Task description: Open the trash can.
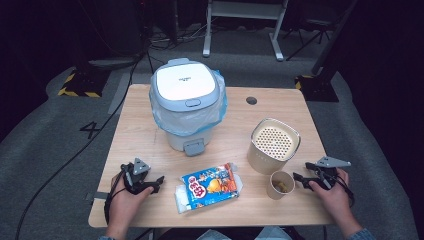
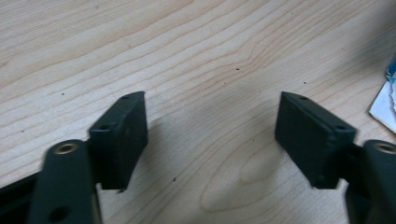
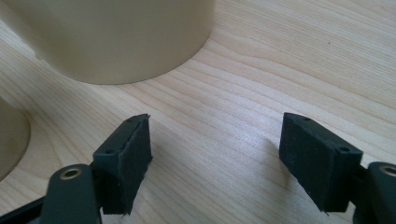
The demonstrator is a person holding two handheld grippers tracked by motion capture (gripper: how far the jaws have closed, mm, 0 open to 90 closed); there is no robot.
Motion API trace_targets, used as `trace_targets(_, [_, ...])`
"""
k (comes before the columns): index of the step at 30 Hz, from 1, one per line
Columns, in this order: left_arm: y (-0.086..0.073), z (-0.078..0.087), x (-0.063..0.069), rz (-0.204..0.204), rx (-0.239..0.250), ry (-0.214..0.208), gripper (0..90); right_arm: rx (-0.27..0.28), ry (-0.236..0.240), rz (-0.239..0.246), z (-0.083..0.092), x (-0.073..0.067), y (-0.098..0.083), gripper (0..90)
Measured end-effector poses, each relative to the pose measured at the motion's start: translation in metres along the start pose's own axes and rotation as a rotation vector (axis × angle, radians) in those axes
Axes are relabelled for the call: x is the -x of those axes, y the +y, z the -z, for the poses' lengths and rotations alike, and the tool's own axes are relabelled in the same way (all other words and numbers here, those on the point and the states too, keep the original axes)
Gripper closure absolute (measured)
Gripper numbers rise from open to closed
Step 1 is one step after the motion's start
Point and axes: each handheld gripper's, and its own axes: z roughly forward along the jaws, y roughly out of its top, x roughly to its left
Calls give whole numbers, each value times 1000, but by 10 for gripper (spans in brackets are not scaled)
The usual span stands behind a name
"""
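- Left gripper [image 1: 150, 184] rested low at the near-left part of the table [image 1: 140, 130], held in the person's left hand [image 1: 125, 197]; jaws stood wide apart, nothing between them.
- Left gripper view: left gripper [image 2: 212, 130] over bare wood, pads [image 2: 122, 135] clear of everything; edge of the snack packet [image 2: 387, 100] at far right, apart from the jaws.
- Snack packet [image 1: 210, 187] lay flat near the front edge at table centre, just to the right of the left gripper, not touched.
- Right gripper [image 1: 300, 177] sat at the near-right side in the right hand [image 1: 334, 192], jaws released, gripping nothing.
- Right gripper view: right gripper [image 3: 215, 149] over bare wood with a gap between the pads [image 3: 128, 158]; beige canister [image 3: 112, 37] ahead, paper cup [image 3: 11, 140] at left edge, neither touched.
- Paper cup [image 1: 280, 185] stood upright just beside the right gripper's tips, something yellowish inside.
- Beige canister [image 1: 272, 145], perforated top, stood right behind the cup, close or touching, couldn't tell.
- Lidded bin [image 1: 186, 102] with blue bag liner stood at the back centre-left, lid shut, well apart from both grippers.
- Small dark round hole [image 1: 251, 100] in the tabletop at the back right.
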Motion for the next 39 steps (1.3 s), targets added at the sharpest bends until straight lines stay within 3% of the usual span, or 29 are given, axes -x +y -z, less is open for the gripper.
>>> trace_targets(2, [1, 3, -3, -8, -19, -2, 393, 0, 0, 0, 0, 0, 0, 257])
trace_targets(6, [4, 10, -7, 4, -41, -24, 505, 0, 0, 0, 0, 0, 0, 257])
trace_targets(9, [9, 17, -9, -2, -4, -58, 581, 0, 0, 0, 0, 0, 0, 257])
trace_targets(11, [12, 22, -11, -27, 44, -68, 608, 0, 0, 0, 0, 0, 0, 257])
trace_targets(13, [16, 28, -14, -40, 99, -87, 609, 0, 0, 0, 0, 0, 0, 258])
trace_targets(15, [21, 34, -15, -18, 120, -115, 609, 0, 0, 0, 0, 0, 0, 258])
trace_targets(19, [33, 47, -15, -61, 122, -131, 618, 1, 0, 0, 0, 0, 0, 258])
trace_targets(22, [40, 56, -15, -71, 139, -158, 630, 0, -1, 0, 0, 0, 0, 258])
trace_targets(24, [45, 62, -16, -54, 164, -184, 628, 1, -1, 0, 0, 0, 0, 258])
trace_targets(29, [59, 78, -21, -66, 226, -212, 646, 1, -1, 1, 0, 0, 0, 258])
trace_targets(39, [94, 91, -21, -119, 267, -281, 709, 1, -1, 0, 0, 0, 0, 258])
